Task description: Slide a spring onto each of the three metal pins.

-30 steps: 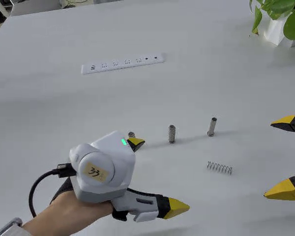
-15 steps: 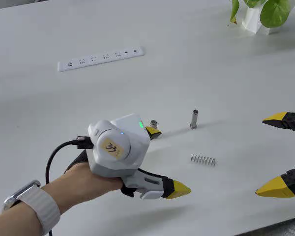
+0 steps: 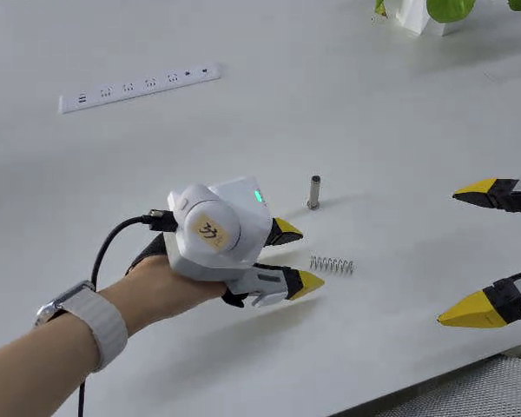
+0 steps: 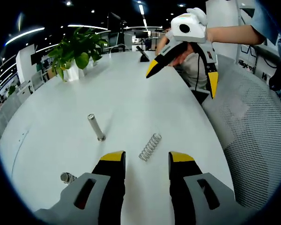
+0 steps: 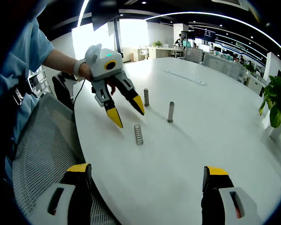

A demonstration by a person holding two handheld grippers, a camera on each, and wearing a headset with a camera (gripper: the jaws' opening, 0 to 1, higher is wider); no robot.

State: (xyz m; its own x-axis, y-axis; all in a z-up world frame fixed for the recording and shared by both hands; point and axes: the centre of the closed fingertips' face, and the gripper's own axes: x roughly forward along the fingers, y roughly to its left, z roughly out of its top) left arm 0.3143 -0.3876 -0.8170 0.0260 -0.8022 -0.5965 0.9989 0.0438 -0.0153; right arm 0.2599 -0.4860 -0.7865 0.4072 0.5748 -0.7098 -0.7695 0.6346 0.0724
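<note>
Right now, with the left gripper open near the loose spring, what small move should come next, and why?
Probably ease the left gripper forward and close it on the loose spring. Its jaws are open, the spring lies flat just ahead of their tips, in line with the gap, and the bare pin stands upright beyond with nothing on it.

Yellow-tipped left gripper (image 3: 306,257), silver spring (image 3: 331,264) and pin (image 3: 313,192), white table (image 3: 373,113).

left tool (image 3: 306,256) jaws apart, right tool (image 3: 448,256) jaws spread wide
</note>
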